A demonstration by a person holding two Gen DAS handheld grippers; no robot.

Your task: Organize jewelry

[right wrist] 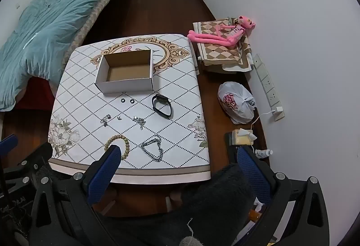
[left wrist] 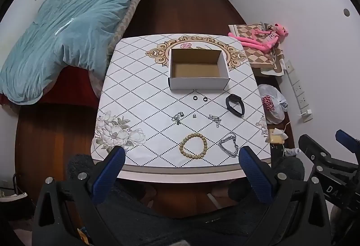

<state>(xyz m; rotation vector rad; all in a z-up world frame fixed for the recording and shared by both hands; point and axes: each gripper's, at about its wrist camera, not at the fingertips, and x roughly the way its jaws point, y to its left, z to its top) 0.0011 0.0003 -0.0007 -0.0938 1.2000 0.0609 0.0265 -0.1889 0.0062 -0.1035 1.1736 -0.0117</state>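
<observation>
both grippers, left (left wrist: 181,155) and right (right wrist: 177,155), hang above the near tabletop (left wrist: 139,111) edge, jaws wide apart and empty. nearest lie a wooden bead bracelet (left wrist: 193,145) and a silver chain (left wrist: 229,145); farther, small silver pieces, two black rings (left wrist: 199,98), a black band (left wrist: 235,105); farthest, an open cardboard box (left wrist: 198,70).

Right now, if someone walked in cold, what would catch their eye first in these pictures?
Probably the open cardboard box, empty, at the far middle of the patterned table. Next the jewelry spread in front of it: a bead bracelet and a silver chain near the front edge, a black wristband to the right. Off the table, a pink plush toy lies by the wall.
</observation>
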